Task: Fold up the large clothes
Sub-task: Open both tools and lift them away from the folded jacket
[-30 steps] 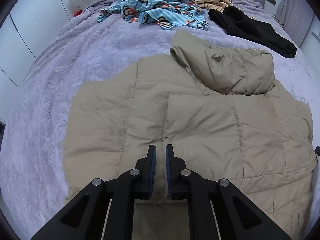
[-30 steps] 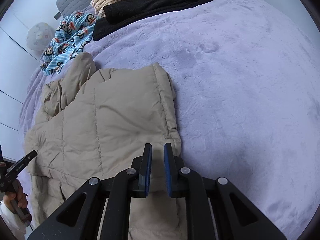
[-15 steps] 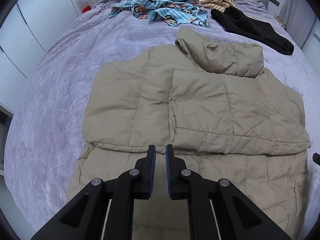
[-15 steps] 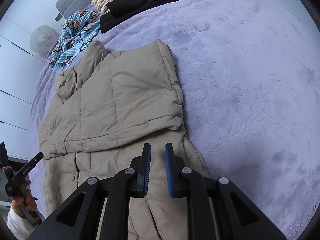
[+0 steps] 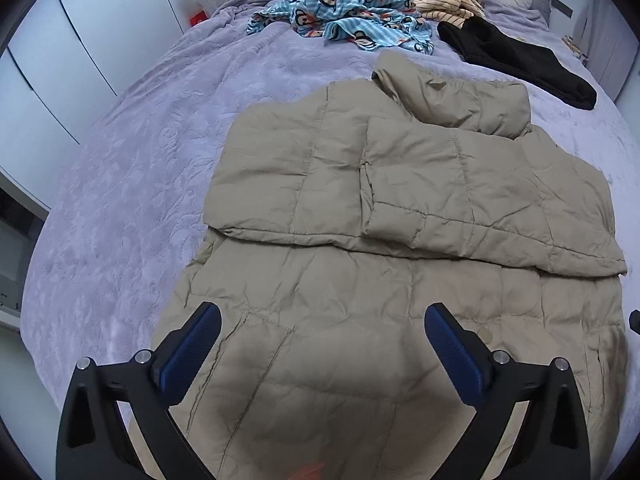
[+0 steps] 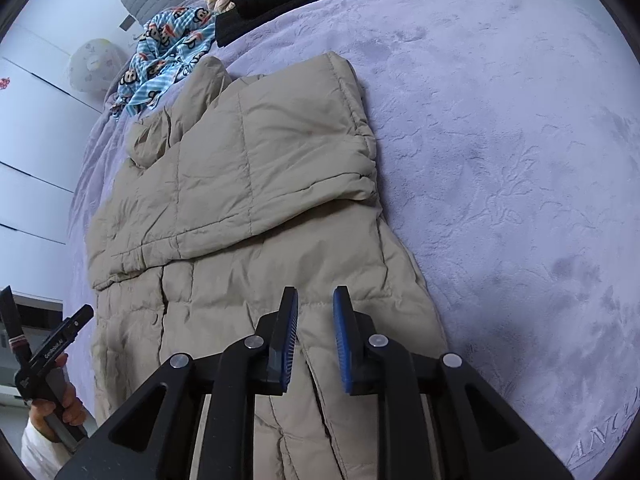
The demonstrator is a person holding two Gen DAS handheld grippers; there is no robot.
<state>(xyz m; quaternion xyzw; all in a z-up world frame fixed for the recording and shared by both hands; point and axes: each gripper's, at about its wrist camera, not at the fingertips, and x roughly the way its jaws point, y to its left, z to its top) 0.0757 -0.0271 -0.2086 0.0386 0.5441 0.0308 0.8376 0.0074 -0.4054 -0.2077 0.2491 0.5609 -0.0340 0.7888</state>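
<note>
Your left gripper [image 5: 322,340] just sprang wide, right gripper [image 6: 316,334] just parting, both empty; jacket [image 5: 400,280] hem lies directly beneath, long axis running away from you.

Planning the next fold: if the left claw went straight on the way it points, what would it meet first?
Most likely the lower part of the tan jacket; the left claw hangs open above it, nothing between. Depth is unclear.

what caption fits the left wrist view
Left gripper, jaws just opened wide, above a half-folded tan jacket on a purple bed.
</note>
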